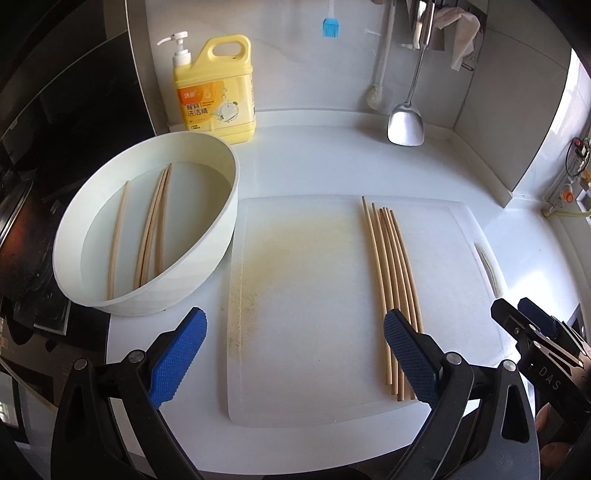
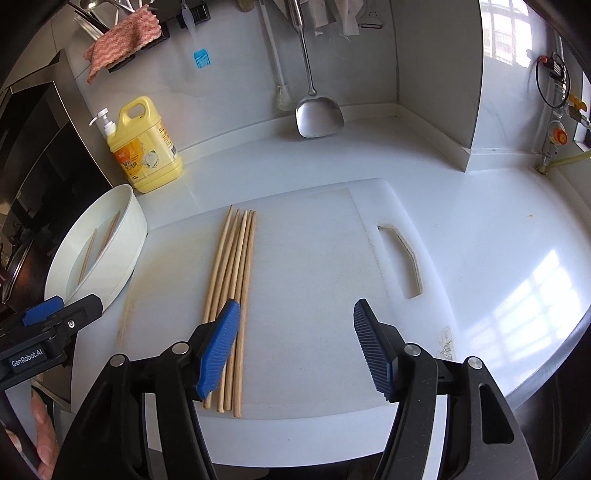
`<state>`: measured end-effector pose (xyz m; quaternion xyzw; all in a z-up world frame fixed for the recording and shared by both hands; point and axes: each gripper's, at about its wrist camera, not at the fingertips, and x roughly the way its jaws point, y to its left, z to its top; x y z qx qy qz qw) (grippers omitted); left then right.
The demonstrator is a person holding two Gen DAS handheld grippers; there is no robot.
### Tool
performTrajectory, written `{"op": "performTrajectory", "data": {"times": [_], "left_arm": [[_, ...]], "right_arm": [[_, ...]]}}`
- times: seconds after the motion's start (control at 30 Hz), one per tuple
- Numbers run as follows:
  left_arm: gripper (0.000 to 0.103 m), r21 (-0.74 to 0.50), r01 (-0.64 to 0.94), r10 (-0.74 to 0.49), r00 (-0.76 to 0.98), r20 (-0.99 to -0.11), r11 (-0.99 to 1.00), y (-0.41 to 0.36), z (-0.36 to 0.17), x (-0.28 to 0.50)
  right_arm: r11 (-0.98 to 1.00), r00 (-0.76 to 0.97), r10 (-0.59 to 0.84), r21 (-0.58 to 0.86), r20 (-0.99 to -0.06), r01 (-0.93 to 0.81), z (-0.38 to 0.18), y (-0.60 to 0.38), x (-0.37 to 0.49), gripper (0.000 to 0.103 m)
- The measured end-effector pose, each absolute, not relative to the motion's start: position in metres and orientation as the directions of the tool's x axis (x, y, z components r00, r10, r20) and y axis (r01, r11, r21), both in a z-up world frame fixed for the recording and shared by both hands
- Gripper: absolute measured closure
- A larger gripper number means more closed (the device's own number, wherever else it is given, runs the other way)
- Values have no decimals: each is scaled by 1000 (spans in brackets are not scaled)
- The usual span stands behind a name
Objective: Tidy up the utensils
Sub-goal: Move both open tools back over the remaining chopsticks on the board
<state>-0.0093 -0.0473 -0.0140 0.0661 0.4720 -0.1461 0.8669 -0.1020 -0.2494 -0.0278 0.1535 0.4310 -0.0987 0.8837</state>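
Observation:
Several wooden chopsticks point(image 1: 391, 273) lie side by side on a white cutting board point(image 1: 306, 295); they also show in the right wrist view point(image 2: 232, 288) on the board point(image 2: 314, 277). Three more chopsticks point(image 1: 151, 229) lie in water in a white basin point(image 1: 221, 236) left of the board, also seen in the right wrist view point(image 2: 122, 251). My left gripper point(image 1: 295, 354) is open and empty above the board's near edge. My right gripper point(image 2: 295, 347) is open and empty, its left finger over the chopsticks' near ends. It also shows at the right of the left wrist view point(image 1: 524, 321).
A yellow dish soap bottle point(image 1: 218, 92) stands behind the basin. A steel spatula point(image 1: 406, 122), a white brush point(image 1: 380, 74) and a blue silicone brush point(image 1: 330, 27) hang on the back wall. A black stove point(image 1: 33, 206) lies left. The counter's front edge curves at the right point(image 2: 546, 369).

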Motion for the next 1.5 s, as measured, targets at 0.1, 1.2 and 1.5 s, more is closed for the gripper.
{"op": "performTrajectory", "data": {"times": [0.1,1.2,1.5], "left_arm": [[8,1,338,-182,511,-840,941,-55,-24,-5],[8,-13,265,-162,551,-819,964,-62,-73,18],[8,-20,265,-167,544,-822,964,-60,-74,20]], "right_arm": [[945,595,-56,150,-802,291,-37,-244,-93,41],[951,616,-54,147,-786,271,-89,-235,-48,41],[954,602,-68,124,-796,272,-93,-231,-46,41]]}}
